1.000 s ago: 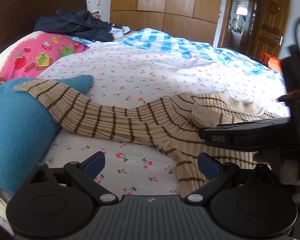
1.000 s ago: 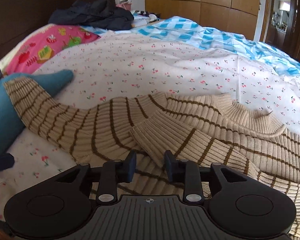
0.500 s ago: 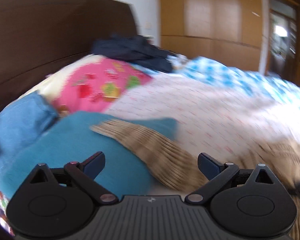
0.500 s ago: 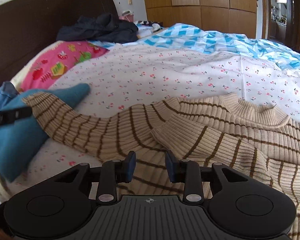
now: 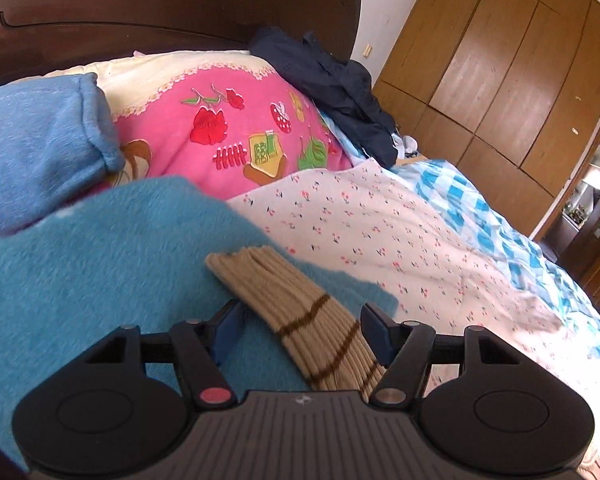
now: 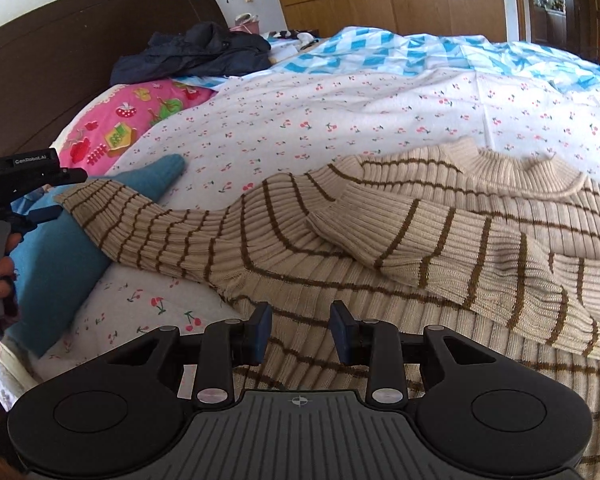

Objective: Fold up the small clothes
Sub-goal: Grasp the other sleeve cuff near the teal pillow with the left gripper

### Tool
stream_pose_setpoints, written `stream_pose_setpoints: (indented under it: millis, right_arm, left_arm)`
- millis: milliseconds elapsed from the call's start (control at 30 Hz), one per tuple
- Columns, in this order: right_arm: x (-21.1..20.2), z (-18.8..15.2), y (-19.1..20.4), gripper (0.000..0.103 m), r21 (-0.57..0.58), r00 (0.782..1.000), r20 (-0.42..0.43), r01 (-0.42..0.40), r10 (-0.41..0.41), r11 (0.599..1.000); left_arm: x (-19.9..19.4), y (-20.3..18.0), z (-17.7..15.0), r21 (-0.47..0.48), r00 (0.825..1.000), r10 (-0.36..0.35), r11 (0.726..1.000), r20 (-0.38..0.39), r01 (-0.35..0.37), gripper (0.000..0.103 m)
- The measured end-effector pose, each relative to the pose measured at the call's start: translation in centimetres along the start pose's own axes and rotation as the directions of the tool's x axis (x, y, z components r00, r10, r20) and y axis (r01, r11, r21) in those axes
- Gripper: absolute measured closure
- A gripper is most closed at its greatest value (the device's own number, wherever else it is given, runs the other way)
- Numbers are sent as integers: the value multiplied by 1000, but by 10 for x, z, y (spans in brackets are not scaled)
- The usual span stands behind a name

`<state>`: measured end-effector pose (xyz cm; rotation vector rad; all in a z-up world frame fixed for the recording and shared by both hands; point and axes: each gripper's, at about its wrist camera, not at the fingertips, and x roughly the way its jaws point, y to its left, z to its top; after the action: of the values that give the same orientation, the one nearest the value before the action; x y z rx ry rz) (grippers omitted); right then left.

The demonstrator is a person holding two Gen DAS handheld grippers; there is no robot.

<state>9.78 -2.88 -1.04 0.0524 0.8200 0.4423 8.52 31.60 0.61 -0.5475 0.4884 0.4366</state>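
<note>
A beige ribbed sweater with brown stripes (image 6: pixel 440 248) lies spread on the bed. One sleeve (image 6: pixel 148 220) stretches left over a teal blanket (image 6: pixel 60 248); the other sleeve (image 6: pixel 440 240) is folded across the body. In the left wrist view my left gripper (image 5: pixel 302 330) is open, its fingers on either side of that stretched sleeve's cuff end (image 5: pixel 296 312), which rests on the teal blanket (image 5: pixel 100 280). The left gripper also shows in the right wrist view (image 6: pixel 40 200) at the sleeve's end. My right gripper (image 6: pixel 302 330) is open and empty, low over the sweater's body.
A pink cartoon-print pillow (image 5: pixel 228 128) and a blue cloth (image 5: pixel 32 148) lie by the dark headboard (image 5: pixel 140 12). A dark jacket (image 6: pixel 196 52) sits at the bed's far corner. A cherry-print sheet (image 6: pixel 340 112) and a blue checked cover (image 6: pixel 420 52) spread beyond. Wooden wardrobes (image 5: pixel 500 80) stand behind.
My left gripper swung left from beside the sweater's body to the end of the stretched sleeve, now straddling its cuff. My right gripper rose slightly and stayed over the sweater's body.
</note>
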Motion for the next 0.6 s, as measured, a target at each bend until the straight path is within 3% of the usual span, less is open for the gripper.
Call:
stream_pose_setpoints:
  millis: [67,233,300,367,433,500,600]
  right_arm:
    - [1,0,-2,70,12,1000,0,0,0,1000]
    - [-1,-1,-5,70,32,1000,10,-8,7,999]
    - [-3,0,-8,70,48,1000,16,-12,12,999]
    - [-6,0,-11,72,67,1000,26,-14,13,998]
    - [-10,1,-15,72,84,999,39,-13,10,996]
    - [-16,1,-20,72,101,998,55,-9,3,995]
    - [-25,2,-31,72,135,997,75,2,-12,991]
  left_arm:
    - [5,-1,2,4,1000,18,1000,9,-18,39]
    - [9,-5,6,17,998,58,998,6,-58,76]
    - [7,-6,8,3,1000,-9,1000,-18,9,90]
    - [3,-16,6,-2,995,-90,996,-40,90,90]
    - [-4,-38,0,50,988,-144,988,-57,147,90]
    - [-11,-68,-14,97,964,-242,963,-109,252,90]
    - [-27,-116,-46,170,904,-382,894,-195,414,90]
